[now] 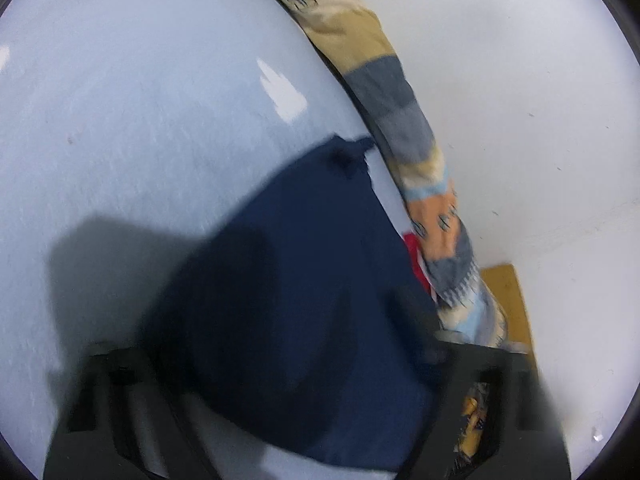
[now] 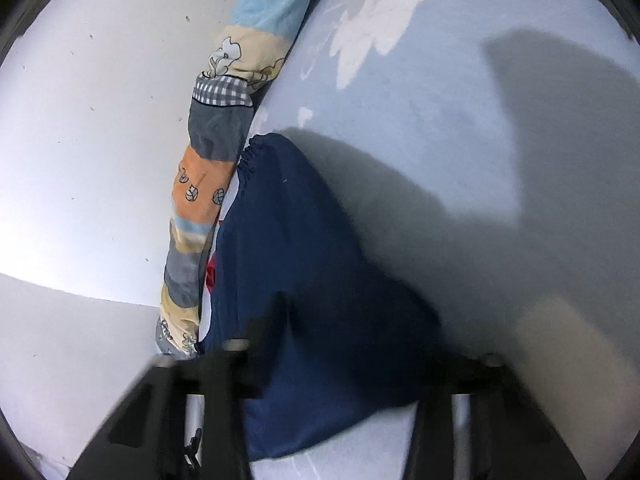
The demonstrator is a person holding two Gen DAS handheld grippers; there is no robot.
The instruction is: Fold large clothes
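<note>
A navy blue garment (image 1: 312,240) with a gathered elastic end (image 2: 256,152) lies on a pale blue surface (image 1: 140,100). It runs toward both cameras. In the left wrist view it fills the space between the fingers of my left gripper (image 1: 280,340), whose jaws stand well apart; blur hides the pads. In the right wrist view the same garment (image 2: 296,232) bulges up between the fingers of my right gripper (image 2: 352,344). Those jaws stand narrow and pinch the cloth. The near end of the cloth hangs over bare surface.
A long patchwork cloth (image 1: 400,112), also (image 2: 212,184), lines the edge of the surface beside the garment. Something red (image 1: 414,248) peeks out between them. Beyond the edge is white floor (image 1: 520,80) with a brown board (image 1: 508,292). White worn patches (image 2: 380,20) mark the surface.
</note>
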